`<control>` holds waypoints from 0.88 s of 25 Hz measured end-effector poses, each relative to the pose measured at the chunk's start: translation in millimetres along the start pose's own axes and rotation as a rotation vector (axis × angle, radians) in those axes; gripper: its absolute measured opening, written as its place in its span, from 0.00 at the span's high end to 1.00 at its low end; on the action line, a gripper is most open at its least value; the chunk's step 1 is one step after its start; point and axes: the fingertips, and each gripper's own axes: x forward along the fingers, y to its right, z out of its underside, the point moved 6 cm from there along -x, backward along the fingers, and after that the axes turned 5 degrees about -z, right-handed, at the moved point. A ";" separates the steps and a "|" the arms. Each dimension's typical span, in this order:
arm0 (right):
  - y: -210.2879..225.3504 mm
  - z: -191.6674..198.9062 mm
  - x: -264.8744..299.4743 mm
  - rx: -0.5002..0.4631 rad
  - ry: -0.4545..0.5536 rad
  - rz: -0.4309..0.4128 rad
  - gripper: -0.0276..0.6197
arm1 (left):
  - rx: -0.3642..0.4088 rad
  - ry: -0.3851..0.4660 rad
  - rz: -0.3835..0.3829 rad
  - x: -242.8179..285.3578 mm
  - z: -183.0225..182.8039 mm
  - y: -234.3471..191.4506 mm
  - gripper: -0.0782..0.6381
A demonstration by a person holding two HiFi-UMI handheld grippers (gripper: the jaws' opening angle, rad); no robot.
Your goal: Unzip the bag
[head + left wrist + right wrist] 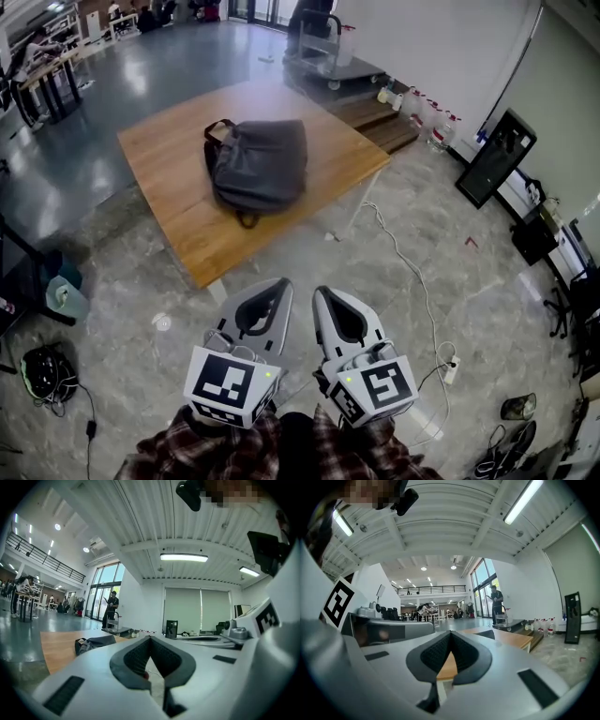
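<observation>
A dark grey bag (pixel 258 167) with black handles lies flat on the low wooden table (pixel 187 225), well ahead of me. Both grippers are held close to my body, side by side above the floor and far short of the table. My left gripper (pixel 283 282) has its jaws meeting at the tip, nothing between them. My right gripper (pixel 319 291) is shut the same way and empty. In the left gripper view the bag (pixel 93 644) shows small beyond the closed left gripper (pixel 150 637). The right gripper (pixel 450 633) points toward the table (pixel 508 638).
A white cable (pixel 412 272) runs over the marble floor to a power strip (pixel 451 370) at my right. A trolley (pixel 328 58) and bottles (pixel 422 108) stand behind the table. A black panel (pixel 495 157) leans at the right wall. Black gear (pixel 42 372) lies at the left.
</observation>
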 end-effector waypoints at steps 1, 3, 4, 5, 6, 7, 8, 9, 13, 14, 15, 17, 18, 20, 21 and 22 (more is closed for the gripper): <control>4.2 1.9 11.0 0.003 -0.003 0.003 0.94 | -0.006 -0.005 0.000 8.2 1.3 -9.4 0.88; 11.9 4.1 28.8 0.015 -0.013 0.011 0.94 | -0.016 -0.015 -0.002 22.3 2.5 -25.3 0.88; 15.9 5.2 35.8 0.026 -0.021 0.015 0.94 | -0.019 -0.021 -0.003 28.4 2.9 -31.5 0.88; 20.5 6.5 42.1 0.037 -0.028 0.019 0.94 | -0.023 -0.028 -0.004 34.5 3.8 -36.7 0.88; 26.2 7.9 48.3 0.045 -0.034 0.020 0.94 | -0.027 -0.034 -0.004 41.3 5.3 -41.1 0.88; 33.3 9.8 54.6 0.049 -0.040 0.022 0.94 | -0.032 -0.041 -0.005 49.2 7.4 -45.0 0.88; 41.4 11.8 61.3 0.052 -0.047 0.025 0.94 | -0.037 -0.048 -0.005 58.2 9.7 -48.6 0.88; 50.1 13.2 68.5 0.055 -0.050 0.028 0.94 | -0.041 -0.056 -0.005 67.9 11.9 -52.3 0.88; 91.4 12.8 105.3 0.072 -0.054 0.030 0.94 | -0.041 -0.070 -0.013 114.6 13.0 -70.9 0.88; 103.8 11.4 116.9 0.073 -0.054 0.027 0.94 | -0.041 -0.069 -0.021 128.9 11.4 -77.1 0.88; 117.2 9.5 128.9 0.071 -0.054 0.024 0.94 | -0.042 -0.066 -0.032 144.3 9.5 -83.5 0.88; 146.6 3.6 152.5 0.063 -0.052 0.013 0.94 | -0.044 -0.060 -0.055 177.6 4.9 -94.9 0.88; 162.4 -0.4 163.6 0.059 -0.049 0.007 0.94 | -0.044 -0.056 -0.065 194.7 2.1 -99.1 0.88; 195.2 -9.5 184.7 0.051 -0.046 -0.005 0.94 | -0.044 -0.049 -0.083 229.5 -4.6 -105.7 0.88; 211.5 -14.3 195.3 0.045 -0.048 -0.014 0.94 | -0.045 -0.045 -0.094 246.9 -8.4 -108.6 0.88; 227.4 -19.1 205.8 0.039 -0.050 -0.025 0.94 | -0.047 -0.040 -0.105 264.2 -12.5 -111.4 0.88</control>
